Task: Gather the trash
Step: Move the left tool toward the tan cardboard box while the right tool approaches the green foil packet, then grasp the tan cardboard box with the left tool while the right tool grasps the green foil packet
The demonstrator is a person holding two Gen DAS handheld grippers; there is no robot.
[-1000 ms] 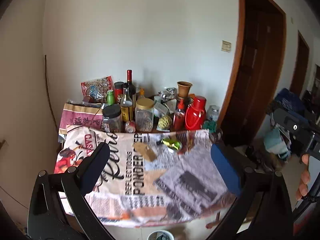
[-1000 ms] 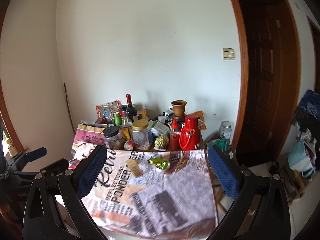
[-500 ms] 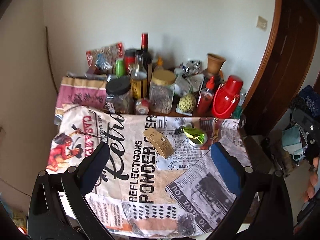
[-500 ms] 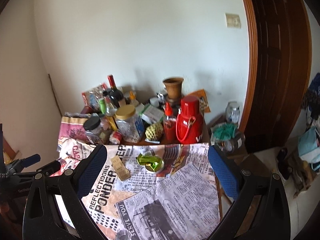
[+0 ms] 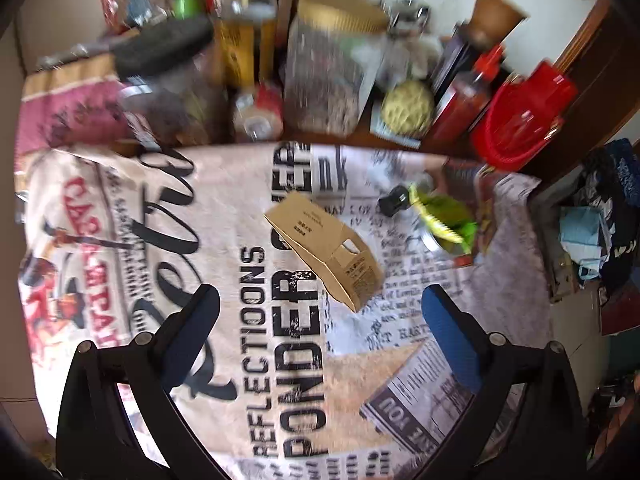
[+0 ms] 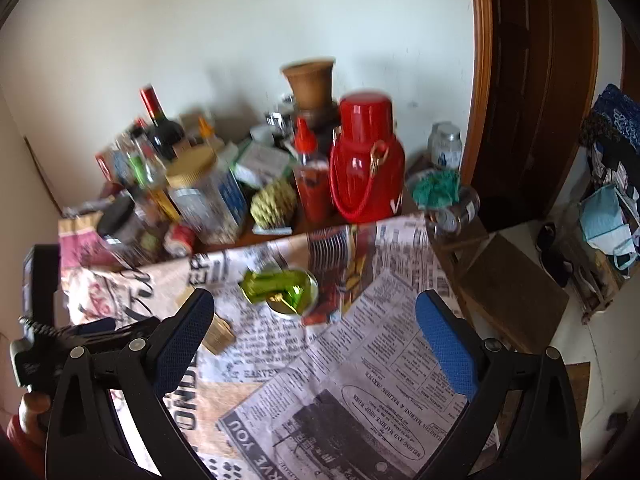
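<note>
A flattened brown cardboard carton [image 5: 326,246] lies on the newsprint tablecloth [image 5: 256,360], just beyond my open left gripper [image 5: 320,316]. To its right a crumpled green foil wrapper [image 5: 448,220] sits in a small metal dish, with a small black cap [image 5: 394,200] beside it. In the right wrist view the green wrapper [image 6: 276,288] lies a little ahead of my open right gripper [image 6: 314,320], and a corner of the carton [image 6: 218,334] shows by the left finger. Nothing is between either pair of fingers.
Jars, bottles, a red sauce bottle [image 5: 464,100], a red thermos [image 6: 366,160] and a brown pot [image 6: 310,80] crowd the table's far edge. A dark door [image 6: 536,80] stands right, with clutter [image 6: 608,216] on the floor. A hand [image 6: 30,412] holds the left gripper's handle.
Both grippers have moved down and in toward the table; the carton and green wrapper now loom much larger and closer. Both stay open.
</note>
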